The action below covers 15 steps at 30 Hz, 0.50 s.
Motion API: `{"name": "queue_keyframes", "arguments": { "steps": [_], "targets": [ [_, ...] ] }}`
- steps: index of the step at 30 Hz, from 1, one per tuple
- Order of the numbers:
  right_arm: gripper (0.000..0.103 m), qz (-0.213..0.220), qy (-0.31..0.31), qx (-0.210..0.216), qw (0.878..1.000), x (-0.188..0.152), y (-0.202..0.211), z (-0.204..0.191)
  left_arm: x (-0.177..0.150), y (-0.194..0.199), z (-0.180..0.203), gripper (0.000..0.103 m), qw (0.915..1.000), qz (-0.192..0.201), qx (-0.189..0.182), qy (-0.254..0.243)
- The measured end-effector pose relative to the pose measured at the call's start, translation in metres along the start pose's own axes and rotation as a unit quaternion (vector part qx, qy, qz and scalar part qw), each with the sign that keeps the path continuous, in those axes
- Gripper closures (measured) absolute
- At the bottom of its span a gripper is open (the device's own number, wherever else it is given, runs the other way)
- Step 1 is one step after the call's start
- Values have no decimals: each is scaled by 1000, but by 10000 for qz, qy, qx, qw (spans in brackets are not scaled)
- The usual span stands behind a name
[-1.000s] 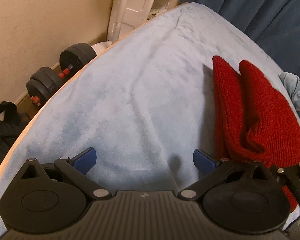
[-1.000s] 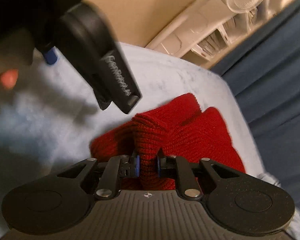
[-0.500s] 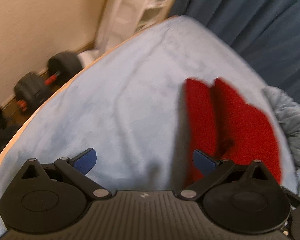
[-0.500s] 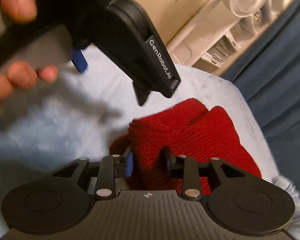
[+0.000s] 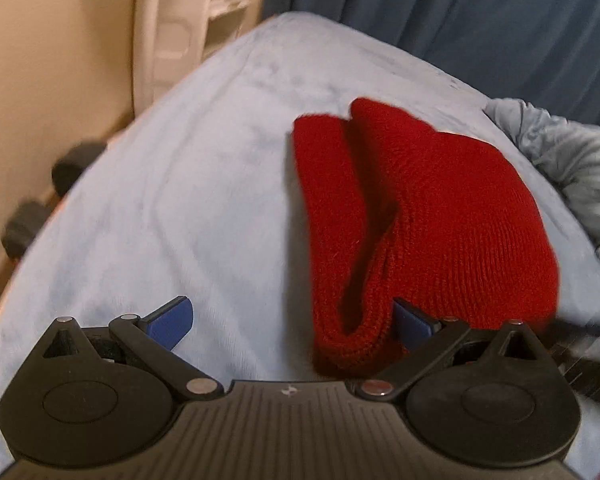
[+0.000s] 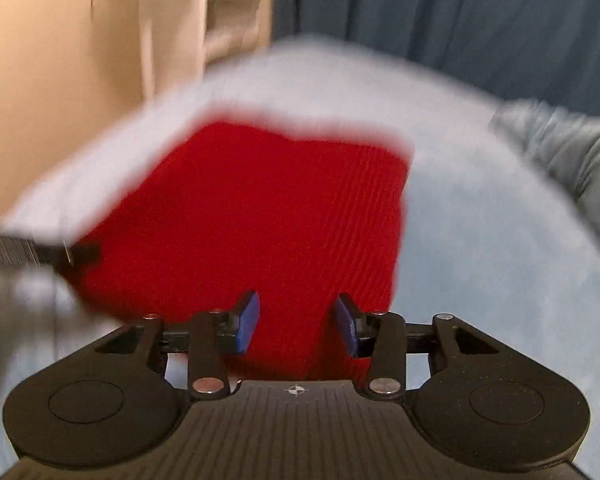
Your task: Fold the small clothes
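One pale blue blanket (image 5: 188, 184) under dark blue curtains (image 5: 480, 20)

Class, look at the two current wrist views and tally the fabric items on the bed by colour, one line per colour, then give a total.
Red: 1, the folded red knit garment
Light blue: 1, the bed cover beneath it
Grey-blue: 1, the crumpled cloth at the right edge
Total: 3
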State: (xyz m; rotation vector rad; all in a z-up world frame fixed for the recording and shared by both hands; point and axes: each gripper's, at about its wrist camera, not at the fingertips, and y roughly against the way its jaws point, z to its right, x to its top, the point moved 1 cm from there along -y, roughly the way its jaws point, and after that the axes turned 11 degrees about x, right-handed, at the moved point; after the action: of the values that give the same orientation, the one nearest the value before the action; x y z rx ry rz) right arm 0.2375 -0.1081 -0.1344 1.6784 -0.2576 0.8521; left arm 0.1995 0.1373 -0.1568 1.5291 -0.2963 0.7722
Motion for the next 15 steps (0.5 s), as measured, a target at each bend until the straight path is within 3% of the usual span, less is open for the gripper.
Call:
{"name": "queue_keyframes", "arguments": {
  "steps": [4,8,10,12,15],
  "targets": [
    [59,41,588,-224,9980,-26,-5,-17,-4,1,-10,0,9998,-148,-71,145],
    [56,-331,490,196,9981,-20,34,-22,-2,33,-22,0,9995,-190,75,238],
    [47,-74,467,218,9986,-20,74,-27,-7,66,-25,0,9997,-53,123,223],
    [26,314,292,184,9989,-25,116,-33,-16,103,-25,0,9998,93,73,133],
    [17,920,-18,156,9956,-39,175,-41,-38,157,-20,0,9996,213,141,-73]
  ]
}}
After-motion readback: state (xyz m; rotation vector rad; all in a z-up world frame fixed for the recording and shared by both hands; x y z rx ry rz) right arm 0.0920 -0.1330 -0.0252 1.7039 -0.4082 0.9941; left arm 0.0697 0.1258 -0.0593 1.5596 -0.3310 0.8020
